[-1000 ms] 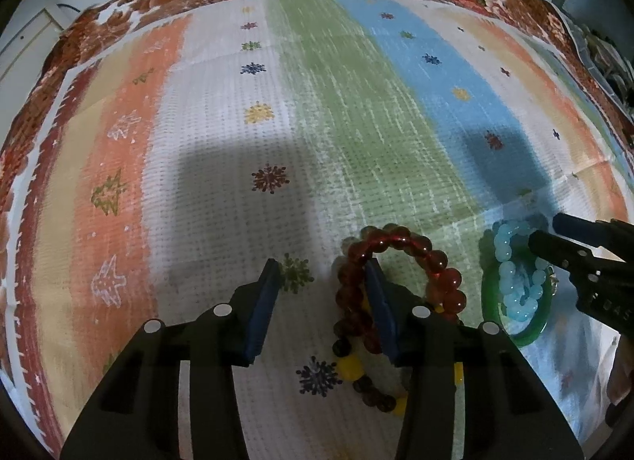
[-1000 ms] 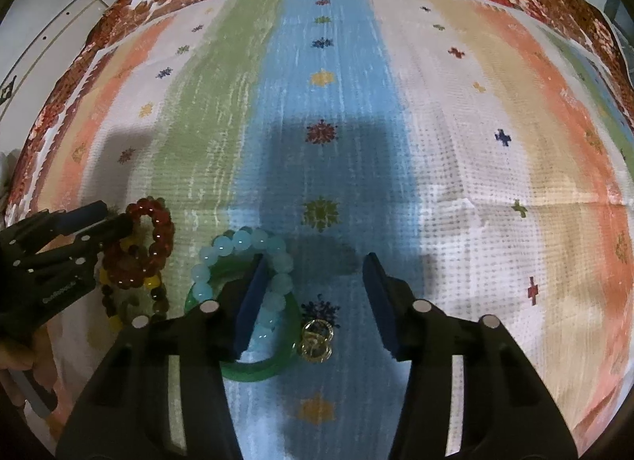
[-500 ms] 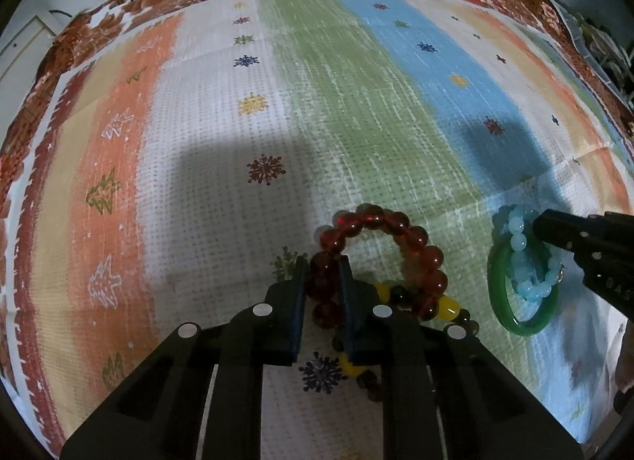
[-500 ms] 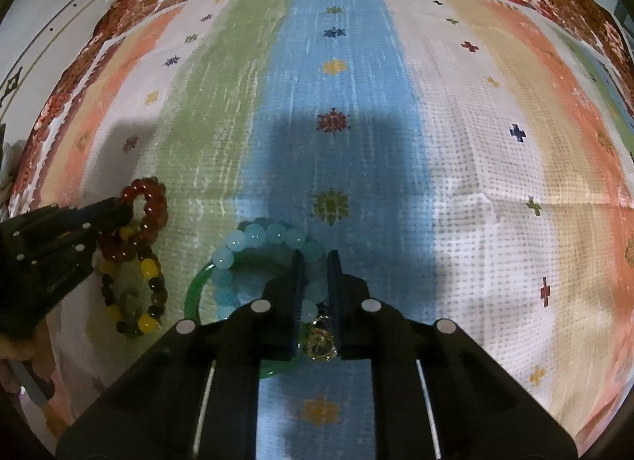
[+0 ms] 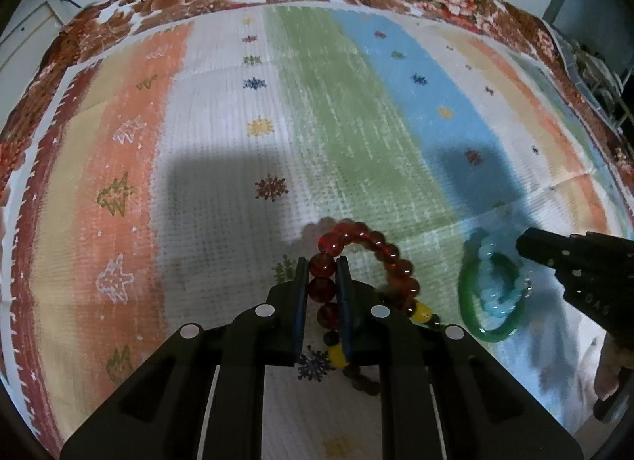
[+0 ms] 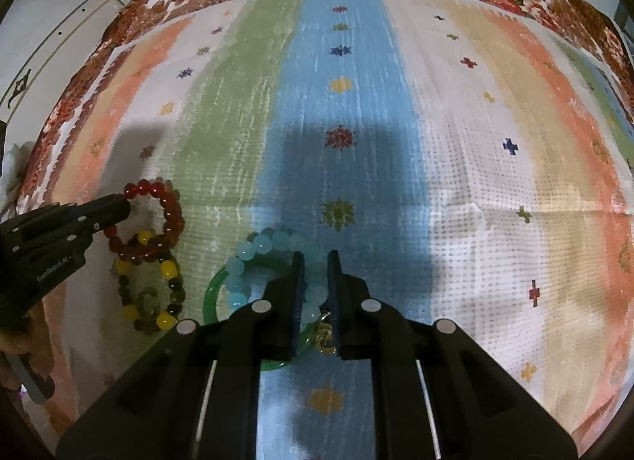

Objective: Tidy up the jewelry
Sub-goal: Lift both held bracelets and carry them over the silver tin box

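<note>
Compared with a second ago, the left gripper [image 5: 321,261] is now clamped on the red bead bracelet [image 5: 368,257], and the right gripper [image 6: 316,257] on the pale blue bead bracelet [image 6: 273,261], both near the striped cloth's [image 6: 455,142] near edge.

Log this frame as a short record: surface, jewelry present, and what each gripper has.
surface: striped cloth
left gripper: shut on red bead bracelet
right gripper: shut on pale blue bead bracelet
green bangle: under the pale blue bead bracelet
yellow and dark bead bracelet: lying on the cloth, overlapped by the red one
small gold piece: between the right fingers, type unclear
</note>
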A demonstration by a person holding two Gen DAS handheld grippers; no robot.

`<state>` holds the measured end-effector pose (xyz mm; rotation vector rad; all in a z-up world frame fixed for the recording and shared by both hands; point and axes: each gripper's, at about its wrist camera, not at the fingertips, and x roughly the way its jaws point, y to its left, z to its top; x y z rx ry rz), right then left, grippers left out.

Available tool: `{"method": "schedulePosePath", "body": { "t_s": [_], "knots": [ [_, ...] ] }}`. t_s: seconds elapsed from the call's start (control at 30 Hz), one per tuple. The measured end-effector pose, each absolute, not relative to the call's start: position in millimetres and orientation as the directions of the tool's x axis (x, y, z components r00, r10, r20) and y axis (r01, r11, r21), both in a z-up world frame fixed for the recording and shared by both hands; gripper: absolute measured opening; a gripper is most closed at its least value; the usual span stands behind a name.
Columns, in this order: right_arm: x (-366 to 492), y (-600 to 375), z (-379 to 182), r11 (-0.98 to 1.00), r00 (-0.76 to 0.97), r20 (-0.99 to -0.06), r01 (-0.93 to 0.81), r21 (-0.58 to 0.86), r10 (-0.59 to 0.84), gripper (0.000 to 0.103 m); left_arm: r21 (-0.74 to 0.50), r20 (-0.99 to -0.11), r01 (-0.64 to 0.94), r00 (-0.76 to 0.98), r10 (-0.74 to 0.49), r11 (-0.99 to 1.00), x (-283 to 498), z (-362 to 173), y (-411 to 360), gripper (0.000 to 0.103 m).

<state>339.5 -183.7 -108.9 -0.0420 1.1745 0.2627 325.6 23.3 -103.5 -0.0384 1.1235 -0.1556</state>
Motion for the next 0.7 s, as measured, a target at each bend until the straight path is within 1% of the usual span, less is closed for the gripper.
{"method": "schedulePosePath", "body": {
  "t_s": [0.4,0.7],
  "knots": [
    [322.6,-172.6,-86.1,0.960,0.396,-0.899,-0.267,0.083,0.188,0.013,-0.131,-0.873,0.120,0.457,-0.172,0.984,310.0,-81.1,15.6,0.013],
    [302.8,-173.0,-65.4,0.955,0.419,-0.882,-0.281,0.098,0.214,0.013,-0.150,-0.851,0.120,0.490,-0.190,0.981,291.6,-60.8,12.7,0.013]
  ]
}}
